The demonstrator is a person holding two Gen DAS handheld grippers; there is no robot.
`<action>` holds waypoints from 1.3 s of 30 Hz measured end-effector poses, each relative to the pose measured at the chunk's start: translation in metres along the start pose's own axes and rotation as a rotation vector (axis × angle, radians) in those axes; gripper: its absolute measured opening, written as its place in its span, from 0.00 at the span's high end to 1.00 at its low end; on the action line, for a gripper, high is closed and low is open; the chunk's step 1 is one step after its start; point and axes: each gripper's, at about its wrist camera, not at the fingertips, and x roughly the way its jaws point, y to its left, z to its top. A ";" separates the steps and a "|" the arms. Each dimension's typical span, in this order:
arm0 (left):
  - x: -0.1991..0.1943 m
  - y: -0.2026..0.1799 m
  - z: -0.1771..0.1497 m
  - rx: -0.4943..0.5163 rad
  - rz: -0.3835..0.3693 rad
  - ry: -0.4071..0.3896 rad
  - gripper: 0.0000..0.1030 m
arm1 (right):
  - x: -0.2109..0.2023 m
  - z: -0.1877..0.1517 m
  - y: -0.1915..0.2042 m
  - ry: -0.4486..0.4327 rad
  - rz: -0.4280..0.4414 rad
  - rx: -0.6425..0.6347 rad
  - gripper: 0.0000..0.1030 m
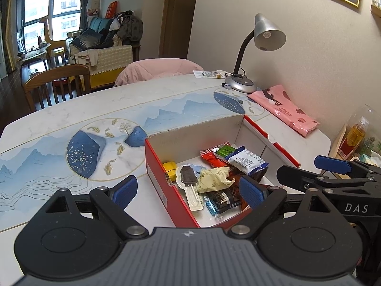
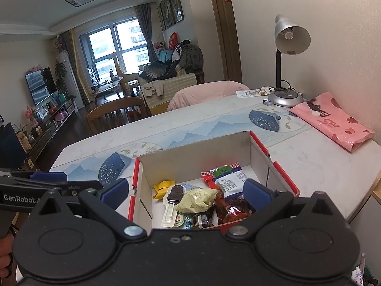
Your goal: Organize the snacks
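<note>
Snacks [image 1: 214,178] heaped in red box [image 1: 166,190], lamp [image 1: 262,35] beyond, both grippers spread, empty.

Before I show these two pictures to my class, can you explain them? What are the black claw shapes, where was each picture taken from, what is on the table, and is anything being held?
Each picture comes from a camera mounted on a hand-held gripper, looking along its two blue-padded fingers. The left gripper and right gripper are both open and hold nothing. They hover near a red cardboard box on a patterned table. The box holds snacks: a chocolate lolly, a crumpled yellowish wrapper, a white and blue packet. Farther back stand a desk lamp and a pink bag.
</note>
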 end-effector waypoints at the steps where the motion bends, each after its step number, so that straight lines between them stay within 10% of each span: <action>1: 0.000 0.000 0.000 -0.001 -0.001 0.001 0.10 | 0.001 0.000 -0.001 0.003 0.001 -0.001 0.00; 39: 0.007 0.001 -0.006 -0.005 -0.023 0.031 0.10 | 0.001 -0.005 -0.003 0.015 -0.010 0.007 0.00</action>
